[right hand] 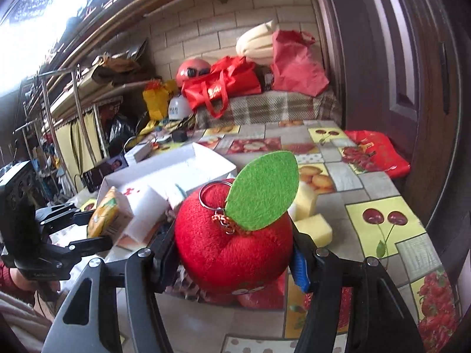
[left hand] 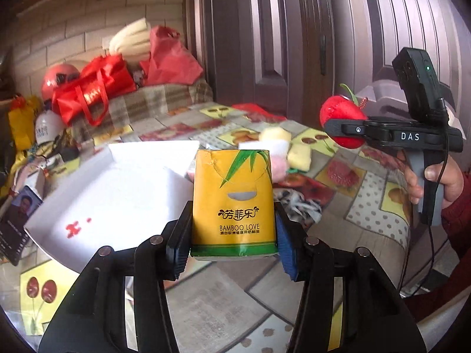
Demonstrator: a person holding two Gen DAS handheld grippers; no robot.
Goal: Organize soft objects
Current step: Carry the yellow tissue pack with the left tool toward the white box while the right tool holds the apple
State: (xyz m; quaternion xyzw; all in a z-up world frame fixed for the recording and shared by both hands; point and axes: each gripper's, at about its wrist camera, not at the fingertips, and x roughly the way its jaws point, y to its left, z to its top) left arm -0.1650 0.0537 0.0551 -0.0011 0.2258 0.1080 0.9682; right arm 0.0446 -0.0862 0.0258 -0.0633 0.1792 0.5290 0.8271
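A yellow tissue pack [left hand: 234,203] printed "BAMBOO LOVE" stands upright between the pads of my left gripper [left hand: 232,250], which is shut on it above the table. The same tissue pack [right hand: 107,216] shows at the left of the right wrist view, in the left gripper [right hand: 91,229]. My right gripper [right hand: 235,253] is shut on a red plush apple [right hand: 229,247] with a green felt leaf and a key ring. In the left wrist view the plush apple [left hand: 341,117] hangs at the right, clamped in the right gripper [left hand: 338,131]. An open white box [left hand: 117,194] lies just behind the tissue pack.
Yellow sponge blocks [right hand: 315,229] and pale soft pieces [left hand: 276,141] lie on the fruit-print tablecloth [right hand: 382,194]. Red bags [right hand: 223,85] and a cushion pile sit at the far end. A dark wooden door [left hand: 294,44] borders the right side. A hand [left hand: 435,182] holds the right gripper's handle.
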